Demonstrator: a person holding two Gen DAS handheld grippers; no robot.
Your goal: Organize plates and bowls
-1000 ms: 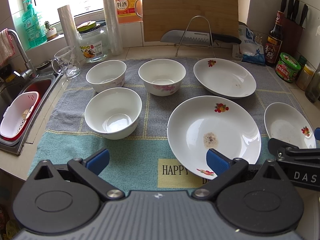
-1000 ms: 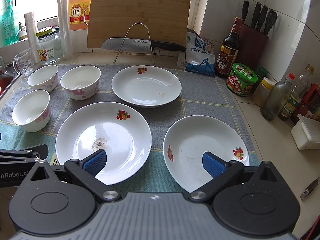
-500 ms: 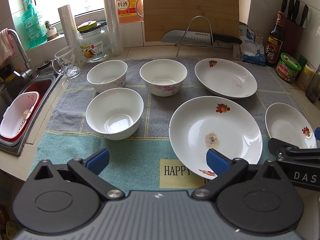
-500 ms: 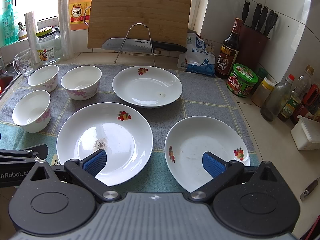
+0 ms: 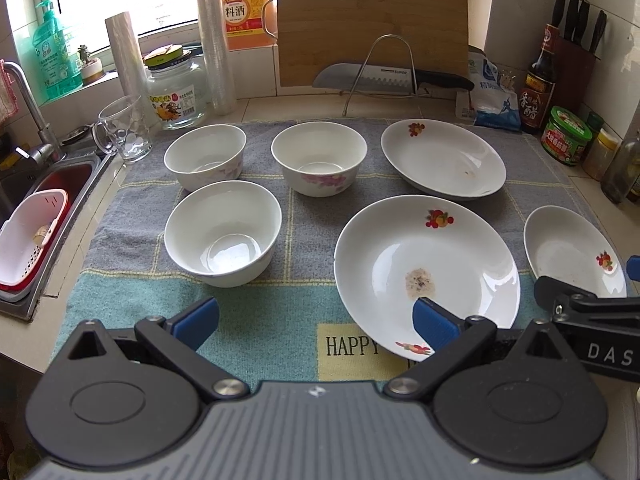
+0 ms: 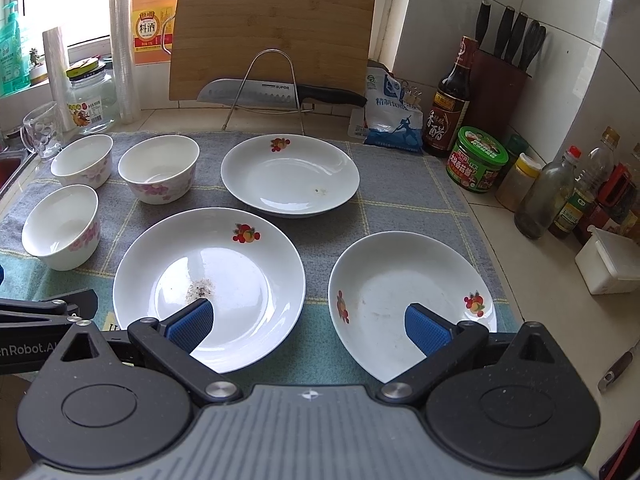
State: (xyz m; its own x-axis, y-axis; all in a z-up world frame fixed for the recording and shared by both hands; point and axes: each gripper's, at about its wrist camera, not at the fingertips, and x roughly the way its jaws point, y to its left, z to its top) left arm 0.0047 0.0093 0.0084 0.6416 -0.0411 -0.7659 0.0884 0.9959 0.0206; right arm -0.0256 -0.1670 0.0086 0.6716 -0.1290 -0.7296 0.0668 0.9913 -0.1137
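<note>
Three white bowls stand on a towel: a near one (image 5: 223, 234) (image 6: 61, 232), a far left one (image 5: 205, 157) (image 6: 82, 160) and a far middle one (image 5: 319, 159) (image 6: 159, 168). Three white plates lie to their right: a large near one (image 5: 426, 272) (image 6: 209, 284) with a dirty spot, a far one (image 5: 443, 159) (image 6: 290, 175) and a right one (image 5: 572, 250) (image 6: 412, 302). My left gripper (image 5: 316, 322) is open and empty over the towel's front edge. My right gripper (image 6: 308, 326) is open and empty, between the near plate and the right plate.
The towel (image 5: 256, 320) covers the counter. A sink (image 5: 44, 188) with a white basket (image 5: 28, 236) is at the left. A glass mug (image 5: 128, 130), jar (image 5: 176, 92), knife on a rack (image 5: 384, 78), cutting board (image 5: 372, 20) and bottles (image 6: 560, 196) line the back and right.
Both grippers have eased slightly toward the dishes; the view shifts a little. Nothing was taken hold of or moved.
</note>
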